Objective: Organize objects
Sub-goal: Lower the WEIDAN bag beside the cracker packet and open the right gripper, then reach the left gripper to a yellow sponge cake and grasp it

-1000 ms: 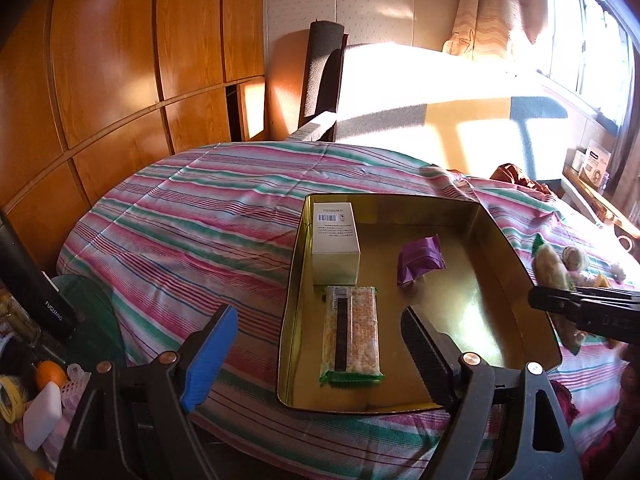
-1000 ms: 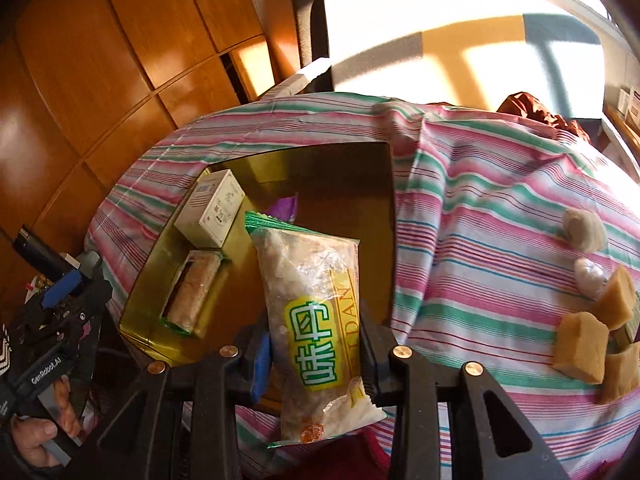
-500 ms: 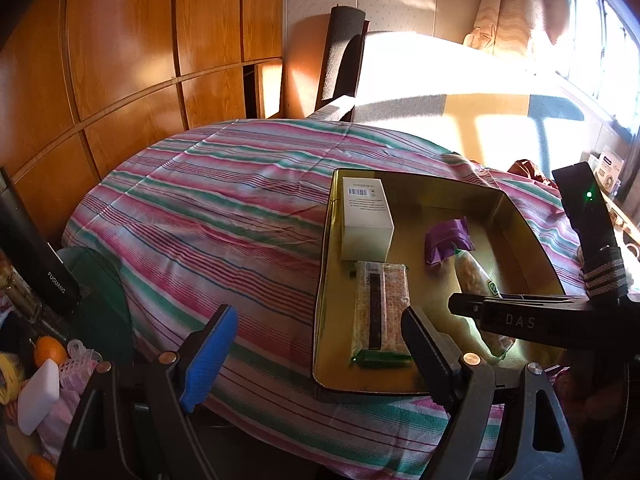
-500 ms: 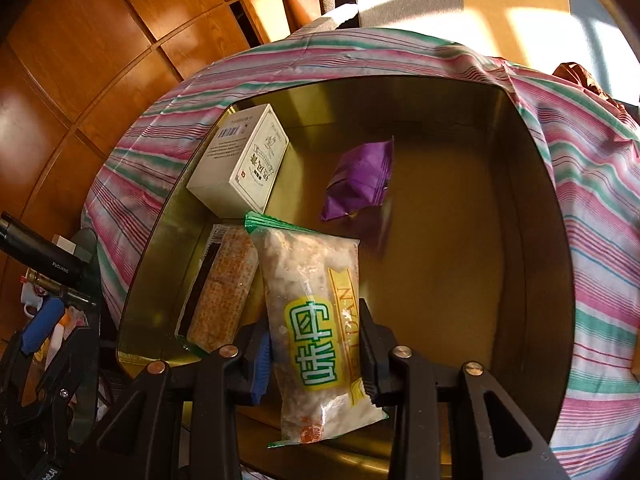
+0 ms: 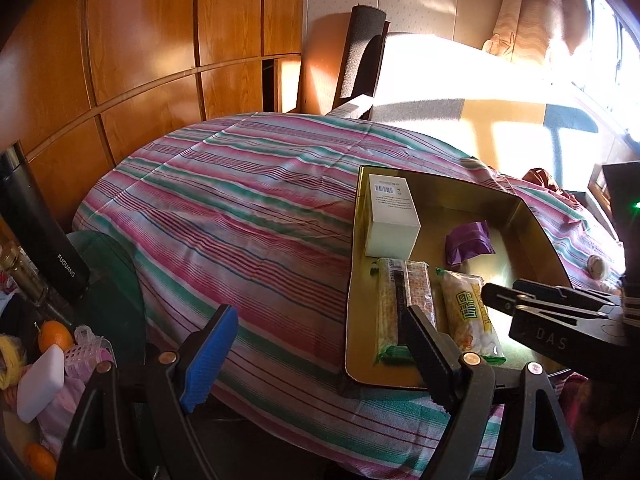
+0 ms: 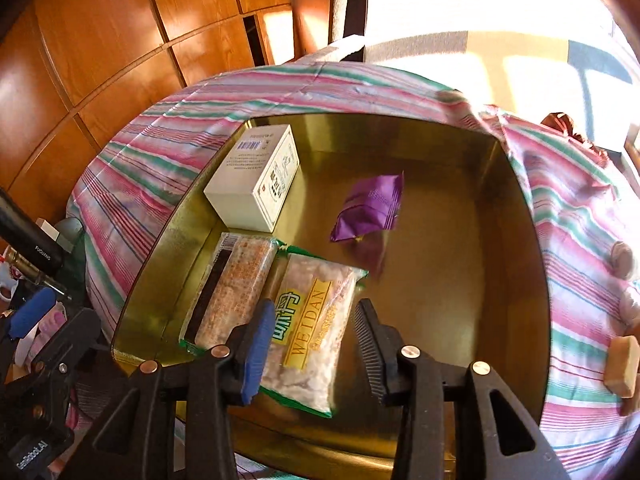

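A gold tin tray (image 5: 354,280) (image 6: 508,216) sits on the striped cloth. Inside it are a white box (image 5: 390,216) (image 6: 256,184), a purple packet (image 5: 468,240) (image 6: 370,208) and a cracker pack (image 5: 400,308) (image 6: 232,284). A clear snack bag with a yellow label (image 5: 466,316) (image 6: 316,320) lies flat beside the cracker pack. My right gripper (image 6: 313,305) (image 5: 486,294) hangs over that bag. Its jaws are opening and stand either side of the bag, no longer clamped on it. My left gripper (image 5: 320,312) is open with nothing in it, over the cloth at the tray's near left corner.
A black flask (image 5: 40,232), oranges (image 5: 56,336), a white block (image 5: 40,376) and pink rollers crowd the low left. Tan cake pieces (image 6: 622,364) lie on the cloth right of the tray. A dark chair (image 5: 360,60) stands behind the table.
My right gripper carried the snack bag in over the tray, lowered it beside the cracker pack and parted its jaws. The left gripper shifted slightly left of the tray.
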`<state>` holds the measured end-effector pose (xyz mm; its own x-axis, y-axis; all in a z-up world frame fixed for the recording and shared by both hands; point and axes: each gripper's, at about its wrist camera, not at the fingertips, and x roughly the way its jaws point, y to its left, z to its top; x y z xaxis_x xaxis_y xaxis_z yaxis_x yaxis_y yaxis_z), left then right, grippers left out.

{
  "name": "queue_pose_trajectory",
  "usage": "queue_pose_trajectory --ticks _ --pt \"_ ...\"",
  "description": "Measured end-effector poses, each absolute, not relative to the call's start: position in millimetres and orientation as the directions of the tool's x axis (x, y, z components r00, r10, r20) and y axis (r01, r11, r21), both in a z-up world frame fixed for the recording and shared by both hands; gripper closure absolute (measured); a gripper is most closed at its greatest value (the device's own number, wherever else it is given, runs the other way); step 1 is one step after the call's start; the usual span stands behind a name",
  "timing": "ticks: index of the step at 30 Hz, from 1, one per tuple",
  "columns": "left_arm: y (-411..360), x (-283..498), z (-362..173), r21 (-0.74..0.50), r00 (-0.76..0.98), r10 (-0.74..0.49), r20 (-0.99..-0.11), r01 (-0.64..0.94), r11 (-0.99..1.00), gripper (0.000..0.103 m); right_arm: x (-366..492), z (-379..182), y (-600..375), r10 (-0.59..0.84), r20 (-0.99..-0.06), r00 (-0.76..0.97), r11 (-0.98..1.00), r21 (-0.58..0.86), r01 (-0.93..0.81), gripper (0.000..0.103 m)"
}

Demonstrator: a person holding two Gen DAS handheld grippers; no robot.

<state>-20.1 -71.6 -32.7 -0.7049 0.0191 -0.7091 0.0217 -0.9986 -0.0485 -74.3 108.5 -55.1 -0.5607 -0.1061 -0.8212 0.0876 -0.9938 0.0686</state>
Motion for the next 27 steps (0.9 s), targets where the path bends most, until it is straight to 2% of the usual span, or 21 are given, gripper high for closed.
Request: queue_pose_trajectory --ticks 13,27 --pt "-29.0 -18.2 -25.3 -0.034 -0.704 0.082 -0.706 -0.082 -0.996 0.019 -35.0 -10.7 154.9 0.110 -0.714 -0.692 -0.993 -0.111 -0.043 0.060" --pt "47.1 -21.2 -13.9 -0.006 -0.692 0.192 -0.696 -0.262 -0.965 0.019 -6.1 -15.9 246.8 0.244 -0.717 -0.652 -0.967 -0.133 -0.216 0.060"
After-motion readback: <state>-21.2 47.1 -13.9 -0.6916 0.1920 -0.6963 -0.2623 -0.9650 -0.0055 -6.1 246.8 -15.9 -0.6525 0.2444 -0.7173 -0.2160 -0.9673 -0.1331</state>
